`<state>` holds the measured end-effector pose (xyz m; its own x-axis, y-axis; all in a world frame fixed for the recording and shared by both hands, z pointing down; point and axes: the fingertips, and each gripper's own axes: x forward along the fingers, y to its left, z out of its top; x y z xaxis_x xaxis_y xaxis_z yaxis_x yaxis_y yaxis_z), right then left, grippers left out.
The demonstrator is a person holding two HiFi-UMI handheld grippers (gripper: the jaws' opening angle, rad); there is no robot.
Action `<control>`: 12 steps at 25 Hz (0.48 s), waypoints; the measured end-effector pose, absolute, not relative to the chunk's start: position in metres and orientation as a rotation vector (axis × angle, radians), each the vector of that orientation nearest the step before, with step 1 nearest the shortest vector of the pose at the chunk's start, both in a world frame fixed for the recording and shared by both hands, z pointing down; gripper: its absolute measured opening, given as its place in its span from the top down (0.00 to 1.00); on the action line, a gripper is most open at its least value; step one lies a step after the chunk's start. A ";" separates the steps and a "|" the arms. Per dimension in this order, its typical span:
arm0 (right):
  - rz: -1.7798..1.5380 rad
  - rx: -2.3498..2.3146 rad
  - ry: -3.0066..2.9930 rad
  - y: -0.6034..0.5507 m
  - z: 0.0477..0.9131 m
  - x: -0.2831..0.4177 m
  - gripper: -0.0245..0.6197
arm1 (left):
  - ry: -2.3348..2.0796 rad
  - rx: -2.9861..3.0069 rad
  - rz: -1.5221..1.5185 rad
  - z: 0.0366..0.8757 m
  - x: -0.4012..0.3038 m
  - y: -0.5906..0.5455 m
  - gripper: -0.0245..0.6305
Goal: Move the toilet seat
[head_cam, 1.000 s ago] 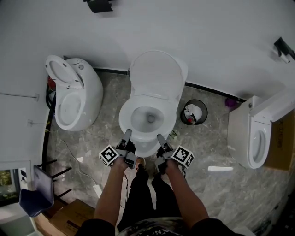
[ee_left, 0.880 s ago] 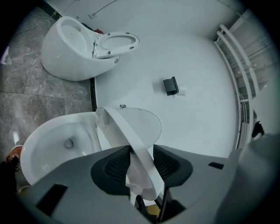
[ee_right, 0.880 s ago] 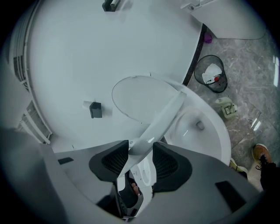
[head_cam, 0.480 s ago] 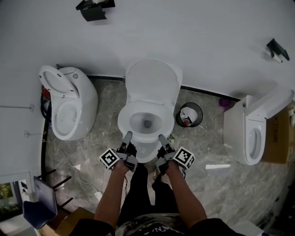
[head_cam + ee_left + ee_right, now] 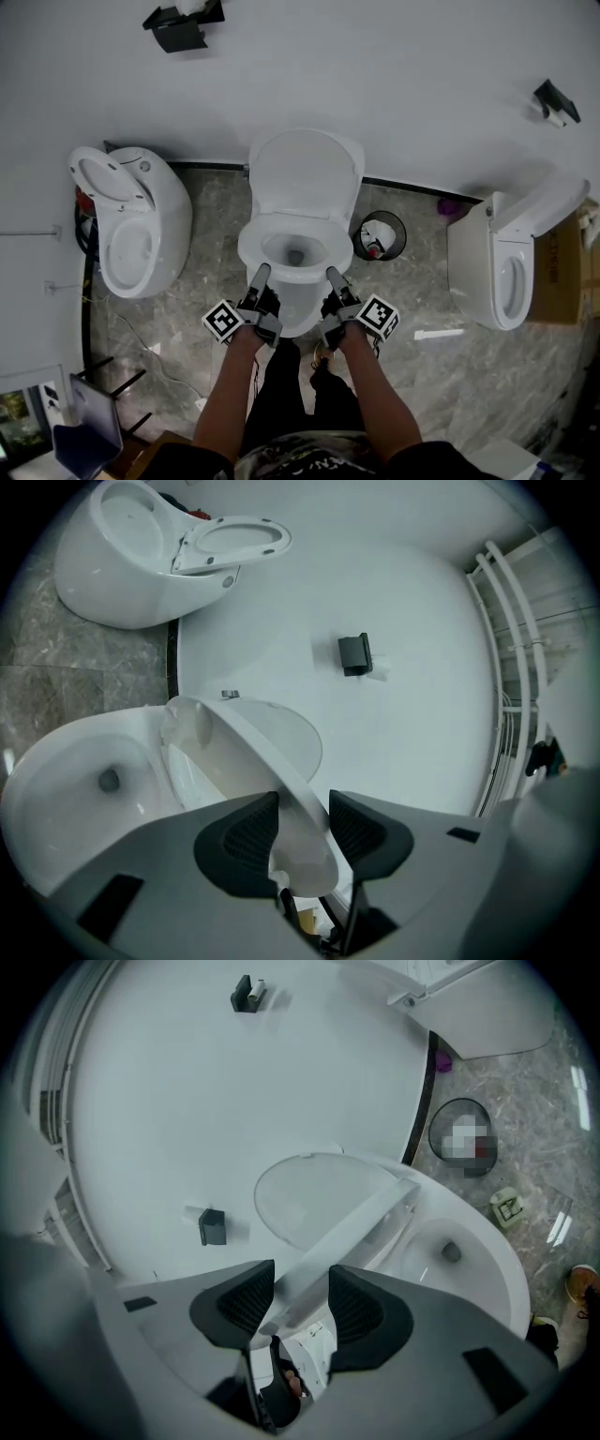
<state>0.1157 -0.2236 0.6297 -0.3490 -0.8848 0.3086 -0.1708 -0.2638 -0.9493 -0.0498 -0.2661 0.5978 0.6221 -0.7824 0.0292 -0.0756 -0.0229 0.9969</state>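
only up close — toilet seat [image 5: 273, 771] between jaws

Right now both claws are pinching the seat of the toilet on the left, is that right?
Not quite. The left claw and right claw both pinch the toilet seat, but it belongs to the middle toilet, not the left toilet. The head view shows this.
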 end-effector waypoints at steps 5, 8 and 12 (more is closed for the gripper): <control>-1.630 -1.335 1.405 -0.237 0.622 0.121 0.67 | -0.713 1.520 -0.666 0.589 -0.046 -0.281 0.68; -1.605 -1.344 1.387 -0.249 0.616 0.124 0.67 | -0.683 1.526 -0.670 0.583 -0.043 -0.292 0.68; -1.557 -1.363 1.369 -0.262 0.611 0.129 0.67 | -0.645 1.532 -0.668 0.577 -0.039 -0.305 0.69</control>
<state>0.1286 -0.2617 0.6109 -0.2499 -0.9273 0.2786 -0.1574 -0.2450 -0.9567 -0.0394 -0.3050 0.5774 0.6728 -0.7389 -0.0371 -0.0113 -0.0605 0.9981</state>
